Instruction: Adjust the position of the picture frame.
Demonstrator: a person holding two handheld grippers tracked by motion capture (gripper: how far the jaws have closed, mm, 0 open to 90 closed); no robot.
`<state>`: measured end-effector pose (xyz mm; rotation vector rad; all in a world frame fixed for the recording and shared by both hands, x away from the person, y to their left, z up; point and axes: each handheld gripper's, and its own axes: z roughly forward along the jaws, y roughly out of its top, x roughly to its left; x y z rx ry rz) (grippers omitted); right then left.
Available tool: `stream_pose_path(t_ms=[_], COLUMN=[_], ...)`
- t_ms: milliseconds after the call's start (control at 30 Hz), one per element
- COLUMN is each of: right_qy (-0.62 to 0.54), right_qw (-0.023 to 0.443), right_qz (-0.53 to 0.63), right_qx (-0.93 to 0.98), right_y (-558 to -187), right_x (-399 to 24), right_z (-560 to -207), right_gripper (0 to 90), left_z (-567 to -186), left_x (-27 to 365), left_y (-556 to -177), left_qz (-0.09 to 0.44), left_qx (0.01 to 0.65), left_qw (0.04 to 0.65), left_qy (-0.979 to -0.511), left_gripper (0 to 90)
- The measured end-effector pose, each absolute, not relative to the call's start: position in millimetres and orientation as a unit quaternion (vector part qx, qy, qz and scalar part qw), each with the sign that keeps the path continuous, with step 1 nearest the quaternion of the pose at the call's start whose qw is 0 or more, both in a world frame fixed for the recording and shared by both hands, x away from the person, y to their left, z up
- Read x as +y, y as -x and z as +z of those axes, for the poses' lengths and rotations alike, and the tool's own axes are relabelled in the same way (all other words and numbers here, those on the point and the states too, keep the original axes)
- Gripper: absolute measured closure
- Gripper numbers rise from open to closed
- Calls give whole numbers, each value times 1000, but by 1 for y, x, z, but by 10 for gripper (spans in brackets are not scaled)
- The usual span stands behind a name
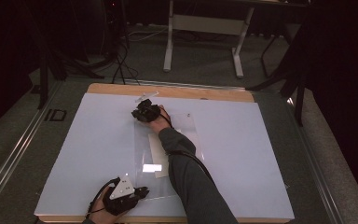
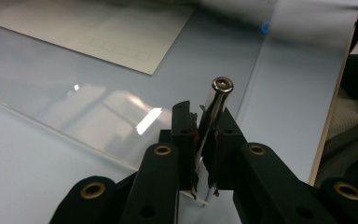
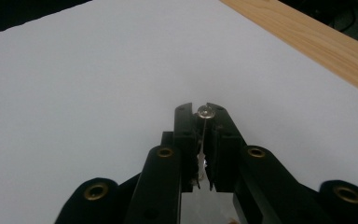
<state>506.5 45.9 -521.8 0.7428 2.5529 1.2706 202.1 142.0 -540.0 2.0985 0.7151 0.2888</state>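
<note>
High view places the left gripper [image 1: 142, 191] at the near edge of the clear plastic sheet [image 1: 186, 126], jaws clamped on a metal pin [image 2: 218, 100]; the right gripper [image 1: 137, 113] sits beyond the sheet's far left corner, jaws closed on a thin clear-headed pin [image 3: 205, 113] over the white mat [image 1: 98, 140]

A wooden table [image 1: 223, 94] carried a large white sheet [image 1: 88, 144] that covered nearly all of its top, leaving a strip of bare wood along the far edge. A clear plastic sheet [image 1: 189, 128] lay flat on the white sheet near the middle, with a cream card [image 1: 157, 148] on it. A small clear strip [image 1: 145, 96] lay at the far edge.
</note>
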Motion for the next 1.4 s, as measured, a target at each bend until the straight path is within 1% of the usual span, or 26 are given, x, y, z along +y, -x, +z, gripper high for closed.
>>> stream_pose_path(t_ms=[67,100,133,333,500,700,967,1000,1033,1067,1200,1233,1267,1300,1400], right_qy=[-258,-257,-258,-255,-251,-252,-293,-296,-296,-305,-322,-322,-329,-329,-341], right_qw=[96,97,97,109,112,118,133,140,140,144,159,159,171,171,185], right_qz=[425,421,423,407,399,404,404,403,403,402,405,405,404,404,404], right_qx=[863,864,863,870,875,871,856,855,855,851,841,841,836,836,828], right_y=[-506,-506,-505,-504,-502,-504,-512,-513,-513,-514,-516,-516,-515,-515,-514], right_x=[47,46,47,50,50,44,5,0,0,-12,-37,-37,-49,-49,-70], right_z=[-525,-527,-527,-525,-522,-511,-498,-496,-496,-493,-485,-485,-480,-480,-471], right_gripper=[812,835,841,852,855,855,850,849,849,847,846,846,846,846,846], left_z=[-540,-540,-540,-539,-535,-527,-518,-515,-515,-512,-505,-505,-502,-502,-494], left_x=[142,142,142,140,139,145,163,169,169,174,179,179,181,181,184], left_y=[-202,-202,-202,-200,-199,-198,-200,-203,-203,-207,-216,-216,-221,-221,-230], left_qz=[117,117,119,129,127,138,156,162,162,167,174,174,175,175,188], left_qx=[288,288,287,288,290,300,321,326,326,333,346,346,349,349,352], left_qw=[437,437,436,431,441,460,483,487,487,492,504,504,510,510,511], left_qy=[-844,-844,-845,-845,-840,-825,-800,-794,-794,-787,-772,-772,-767,-767,-761], left_gripper=[824,825,826,841,847,843,837,836,834,832,826,826,824,824,823])
